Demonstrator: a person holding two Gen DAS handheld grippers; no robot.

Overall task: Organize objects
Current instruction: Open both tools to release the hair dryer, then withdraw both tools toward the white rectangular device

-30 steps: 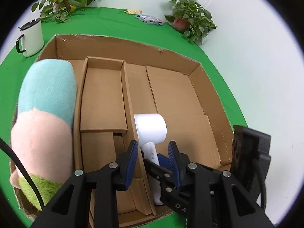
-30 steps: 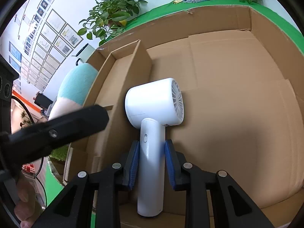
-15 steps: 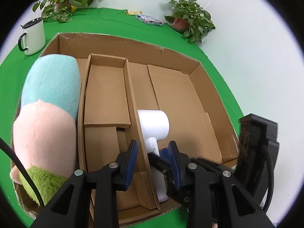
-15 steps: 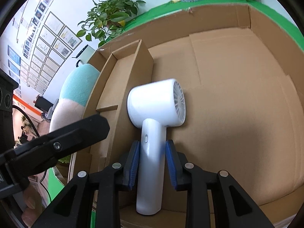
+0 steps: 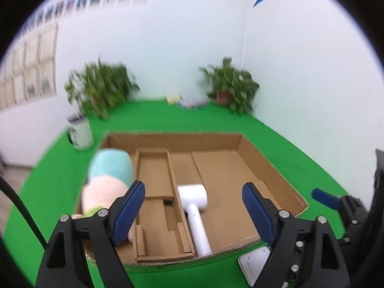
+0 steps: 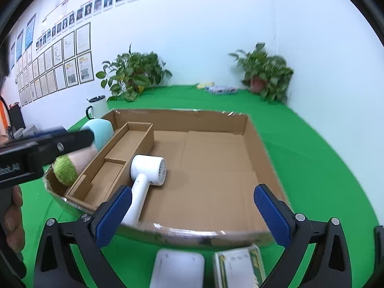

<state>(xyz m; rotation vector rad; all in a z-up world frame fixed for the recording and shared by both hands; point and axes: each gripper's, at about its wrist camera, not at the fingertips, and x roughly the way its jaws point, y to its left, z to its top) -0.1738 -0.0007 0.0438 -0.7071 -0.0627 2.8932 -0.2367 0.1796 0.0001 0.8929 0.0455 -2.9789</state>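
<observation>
1. Both tools are free right now. My right gripper (image 6: 192, 213) has just swung its jaws wide and nothing sits between them; my left gripper (image 5: 194, 208) has just been opening too, and it carries nothing either.
2. The white hair dryer (image 6: 146, 180) lies in the big open bay of the cardboard box (image 6: 254, 141), head against the inner divider (image 5: 176, 192), handle pointing at the near wall. The plush toy (image 5: 108, 180) fills the far left slot.
3. Risk one, as I judge it: the dryer's handle end sits right by the near edge, so a low sweep of either tool back over that wall could knock it askew.
4. Risk two: next candidates look like the white slab (image 6: 177, 268) and the green-edged packet (image 6: 237, 266) on the green cloth (image 6: 324, 168), just outside the box and just beside each other. Flat things like these could slip from the pads or get dragged along together.
5. Risk three: my two tools are near each other, so they could clash over the box.
6. Hard to read: both flat items are cut off at the bottom of the right view, and the left view is smeared. The small items by the far plant (image 6: 266, 72) are too tiny to identify.
</observation>
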